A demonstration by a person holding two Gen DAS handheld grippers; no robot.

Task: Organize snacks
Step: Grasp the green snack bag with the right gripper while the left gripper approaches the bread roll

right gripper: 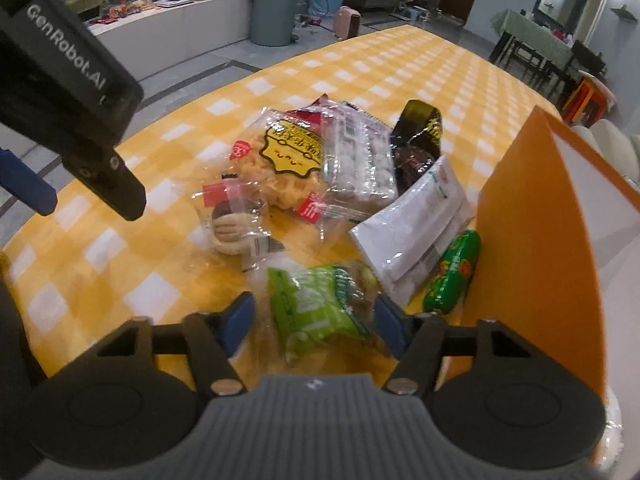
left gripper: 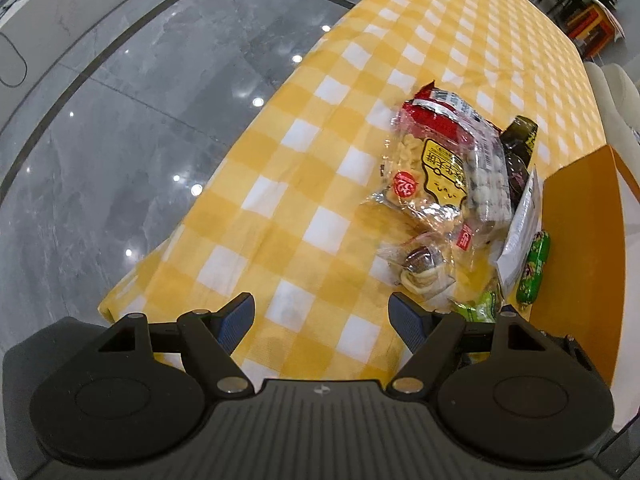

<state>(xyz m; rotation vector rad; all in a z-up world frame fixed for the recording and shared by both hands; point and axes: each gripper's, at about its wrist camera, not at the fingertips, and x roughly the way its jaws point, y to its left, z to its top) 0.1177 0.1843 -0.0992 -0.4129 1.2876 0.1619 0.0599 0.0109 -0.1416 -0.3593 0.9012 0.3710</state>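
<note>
Right gripper (right gripper: 314, 320) fingers half-spread, straddling green snack packet (right gripper: 320, 308) at lower centre on counter (right gripper: 120, 184); pads apparently not pressing. Left gripper (left gripper: 322, 320) wide, empty. Advice: centre packet, close gently, avoid white pouch (right gripper: 412, 228), lift toward orange box (right gripper: 536, 240).

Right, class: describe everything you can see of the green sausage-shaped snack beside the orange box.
The green sausage snack is a small cylinder in glossy green plastic film with red and yellow print too blurred to read, its ends pinched shut. It lies flat on the yellow checked tablecloth, lengthwise against the orange box. The white packet beside it seems to touch its other side. No claw touches it.
</note>
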